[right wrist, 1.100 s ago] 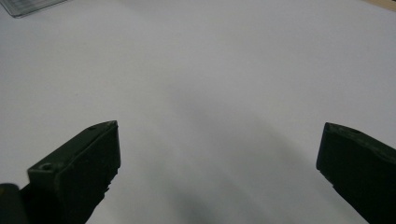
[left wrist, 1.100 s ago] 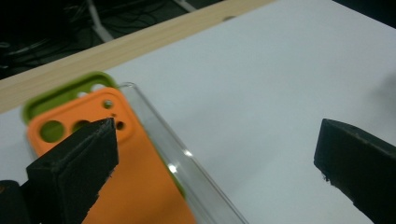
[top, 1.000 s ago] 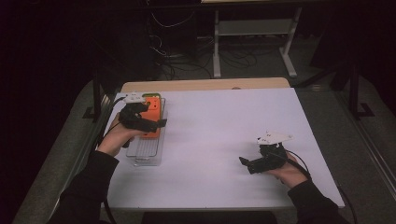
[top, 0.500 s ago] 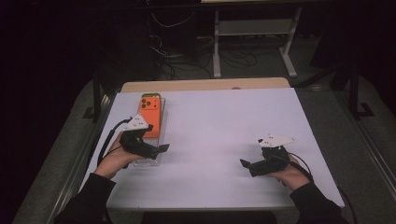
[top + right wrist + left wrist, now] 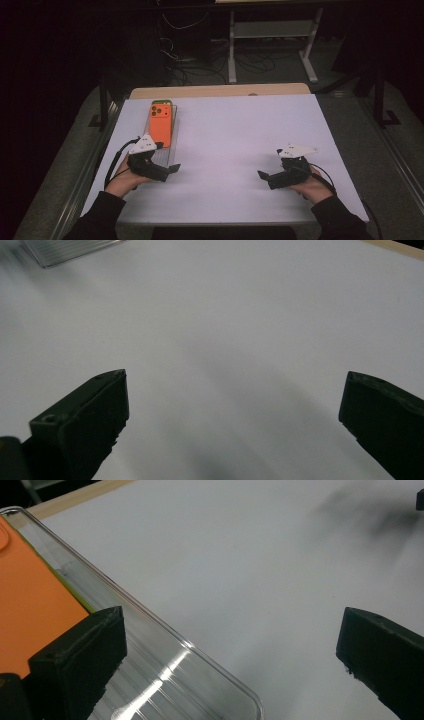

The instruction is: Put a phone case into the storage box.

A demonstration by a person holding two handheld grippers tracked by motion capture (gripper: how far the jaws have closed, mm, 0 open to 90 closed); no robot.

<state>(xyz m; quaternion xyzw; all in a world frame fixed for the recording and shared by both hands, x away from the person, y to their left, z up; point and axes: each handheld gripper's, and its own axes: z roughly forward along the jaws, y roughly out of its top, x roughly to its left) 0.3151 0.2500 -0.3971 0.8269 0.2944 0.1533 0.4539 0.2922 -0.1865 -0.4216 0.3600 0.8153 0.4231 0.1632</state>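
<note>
Orange phone (image 5: 161,124) is laid lengthwise in tray (image 5: 173,150), lenses far; green edge seen from left gripper (image 5: 172,169); both grippers' jaws released.

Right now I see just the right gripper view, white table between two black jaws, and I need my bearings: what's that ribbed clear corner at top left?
Observer: A clear plastic tray at the table's left side; an orange phone lies camera side up on its far half.
Operator: Where's the left gripper?
Observer: The left gripper is at the tray's near end, jaws wide apart, holding nothing.
Operator: Is it over the tray?
Observer: Its own view puts one jaw over the tray's near corner, the other over the bare white table.
</note>
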